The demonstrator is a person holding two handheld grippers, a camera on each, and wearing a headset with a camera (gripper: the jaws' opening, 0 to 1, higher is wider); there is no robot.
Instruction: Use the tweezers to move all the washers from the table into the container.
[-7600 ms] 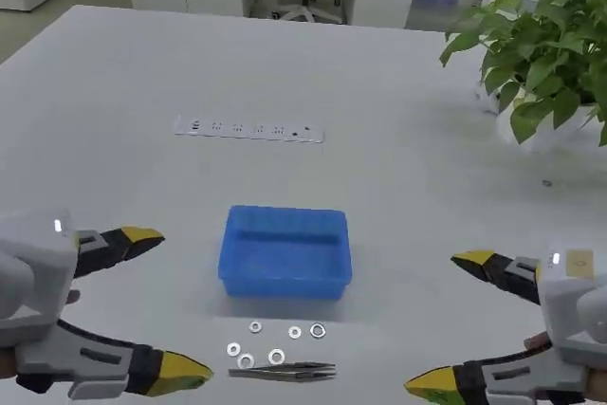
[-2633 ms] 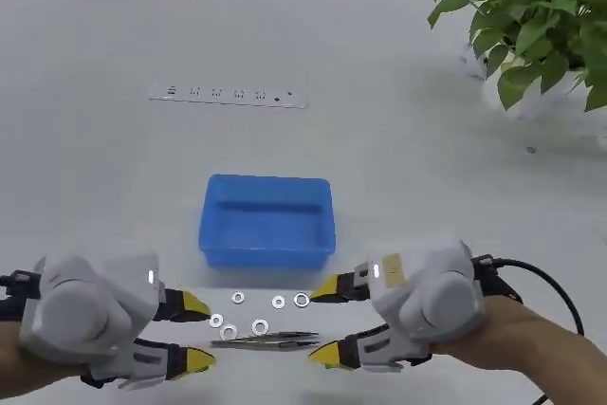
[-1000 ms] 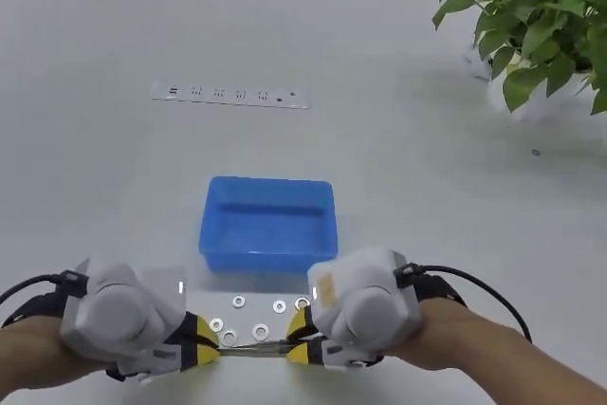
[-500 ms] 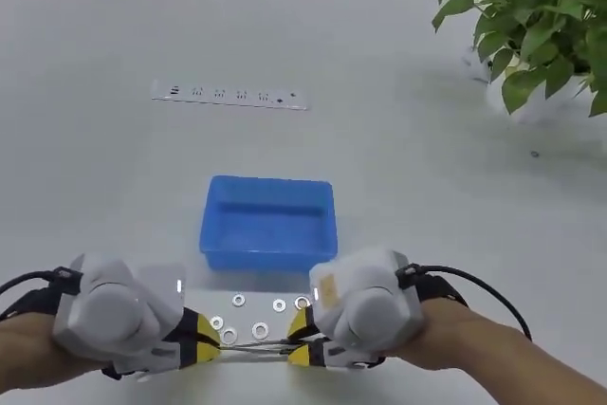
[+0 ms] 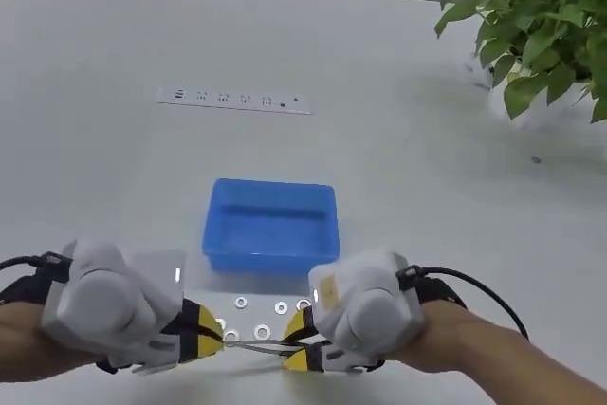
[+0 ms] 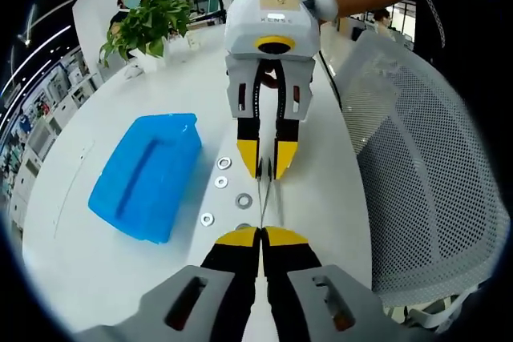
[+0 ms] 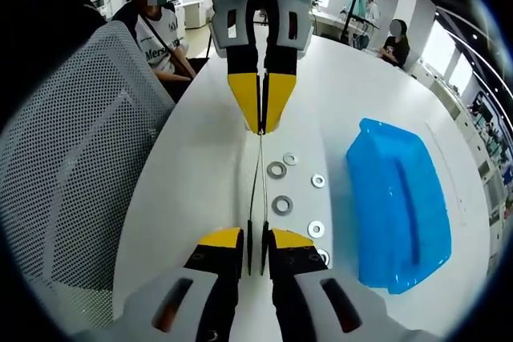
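Observation:
Thin metal tweezers [image 5: 256, 346] lie along the table's near edge, just below several loose washers [image 5: 261, 332]. My left gripper [image 5: 204, 337] is shut on one end of the tweezers [image 6: 263, 198]. My right gripper [image 5: 299, 343] is shut on the other end, with both legs of the tweezers [image 7: 258, 174] pinched between its jaws. The two grippers face each other tip to tip, a short way apart. The blue container [image 5: 272, 225] stands just beyond the washers [image 7: 281, 204], and nothing shows inside it. The same washers [image 6: 244, 200] lie between the tweezers and the container [image 6: 144, 174].
A white power strip [image 5: 234, 100] lies further back on the table. A potted green plant [image 5: 545, 26] stands at the far right. A mesh chair back [image 7: 72, 166] is close behind the table's near edge. People sit in the background.
Both grippers came in from the sides, open, to the tweezers and shut on its two ends. Over the last half second they have stayed on it with hardly any shift.

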